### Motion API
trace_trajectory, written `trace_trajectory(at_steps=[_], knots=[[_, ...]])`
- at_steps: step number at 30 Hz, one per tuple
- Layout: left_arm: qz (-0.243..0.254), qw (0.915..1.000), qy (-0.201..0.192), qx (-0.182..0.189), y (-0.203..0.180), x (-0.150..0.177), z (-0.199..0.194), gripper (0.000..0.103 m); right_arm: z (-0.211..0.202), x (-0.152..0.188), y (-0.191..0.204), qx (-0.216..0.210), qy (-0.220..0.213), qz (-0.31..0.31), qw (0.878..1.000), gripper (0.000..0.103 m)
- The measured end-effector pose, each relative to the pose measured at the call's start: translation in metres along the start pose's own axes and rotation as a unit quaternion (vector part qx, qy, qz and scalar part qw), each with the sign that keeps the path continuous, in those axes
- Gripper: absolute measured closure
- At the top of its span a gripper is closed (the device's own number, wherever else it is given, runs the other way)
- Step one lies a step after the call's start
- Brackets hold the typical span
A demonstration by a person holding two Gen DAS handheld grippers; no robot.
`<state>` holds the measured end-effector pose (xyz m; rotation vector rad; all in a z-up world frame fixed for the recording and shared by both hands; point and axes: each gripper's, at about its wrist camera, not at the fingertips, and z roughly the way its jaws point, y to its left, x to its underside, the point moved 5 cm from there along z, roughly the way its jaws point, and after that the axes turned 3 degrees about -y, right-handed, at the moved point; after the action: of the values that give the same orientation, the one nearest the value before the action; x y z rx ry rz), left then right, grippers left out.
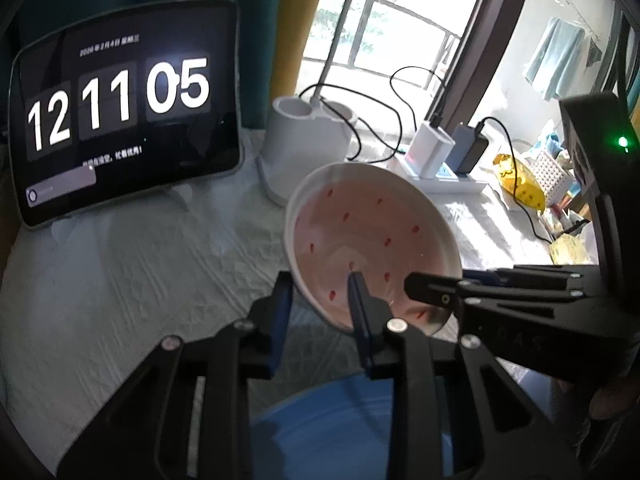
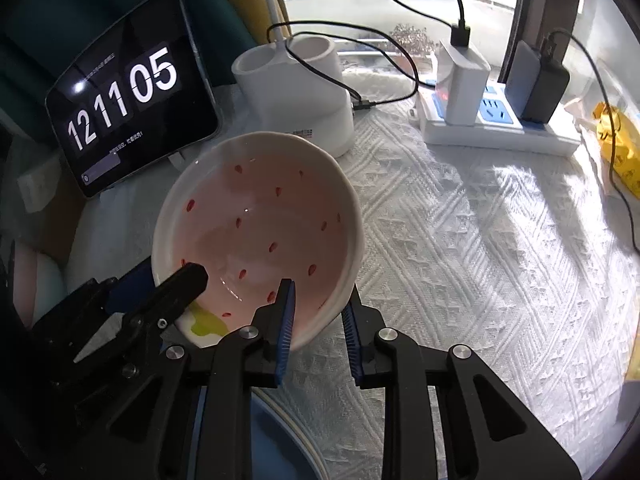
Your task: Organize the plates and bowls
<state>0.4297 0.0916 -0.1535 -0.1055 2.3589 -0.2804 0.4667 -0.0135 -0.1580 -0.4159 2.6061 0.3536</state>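
Bowl (image 2: pixel 260 232), pink with red flecks, sits tilted above the table (image 2: pixel 480 240), its near rim between my jaws. My left gripper (image 1: pixel 320 300) and right gripper (image 2: pixel 320 308) each pinch that rim from opposite sides. I judge it glazed, stiff, slippery and breakable, so I keep my hold on the rim. A blue dish (image 1: pixel 340 432) lies below the jaws.

Daylight floods from the window (image 1: pixel 384 32) ahead of both grippers, overexposed; tablecloth (image 2: pixel 480 240) sun-streaked; fisheye edges dark, slightly blurred
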Motion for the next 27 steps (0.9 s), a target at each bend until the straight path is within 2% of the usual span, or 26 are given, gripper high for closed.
trace_trajectory(at_steps=[6, 27], knots=[[0.002, 0.9998, -0.008, 0.016, -0.005, -0.001, -0.006, 0.074, -0.010, -0.002, -0.006, 0.003, -0.019, 0.005, 1.000, 0.080], [0.021, 0.9976, -0.064, 0.016, -0.026, -0.013, -0.062, 0.074, -0.075, 0.014, 0.010, -0.003, -0.079, -0.006, 0.997, 0.080]])
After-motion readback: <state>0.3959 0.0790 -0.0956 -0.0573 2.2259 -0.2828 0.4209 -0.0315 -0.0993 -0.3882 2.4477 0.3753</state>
